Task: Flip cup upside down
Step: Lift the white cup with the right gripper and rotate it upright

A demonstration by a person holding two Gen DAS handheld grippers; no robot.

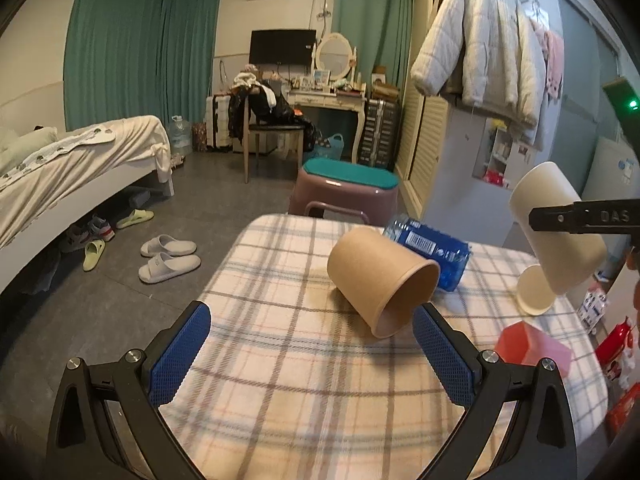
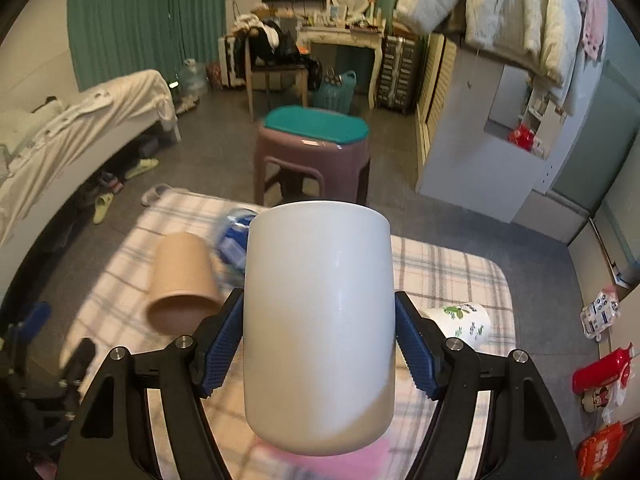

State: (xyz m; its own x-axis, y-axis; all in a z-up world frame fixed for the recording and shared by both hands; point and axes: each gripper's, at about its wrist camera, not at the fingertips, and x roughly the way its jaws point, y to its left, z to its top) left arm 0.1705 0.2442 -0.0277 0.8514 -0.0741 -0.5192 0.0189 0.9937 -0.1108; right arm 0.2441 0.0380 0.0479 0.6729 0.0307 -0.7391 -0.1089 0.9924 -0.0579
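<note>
White cup [image 2: 319, 328] tilted in right tongs [image 2: 320, 346]

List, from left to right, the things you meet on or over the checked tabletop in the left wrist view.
brown paper cup lying on its side → blue-labelled bottle lying behind it → white cup held tilted above the table by the right gripper.

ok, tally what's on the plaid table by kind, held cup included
Cups: 3 — white cup in the right gripper, brown paper cup on its side, leaf-print cup
Bottles: 1 — blue-label bottle
Boxes: 1 — pink box
Total: 5
</note>
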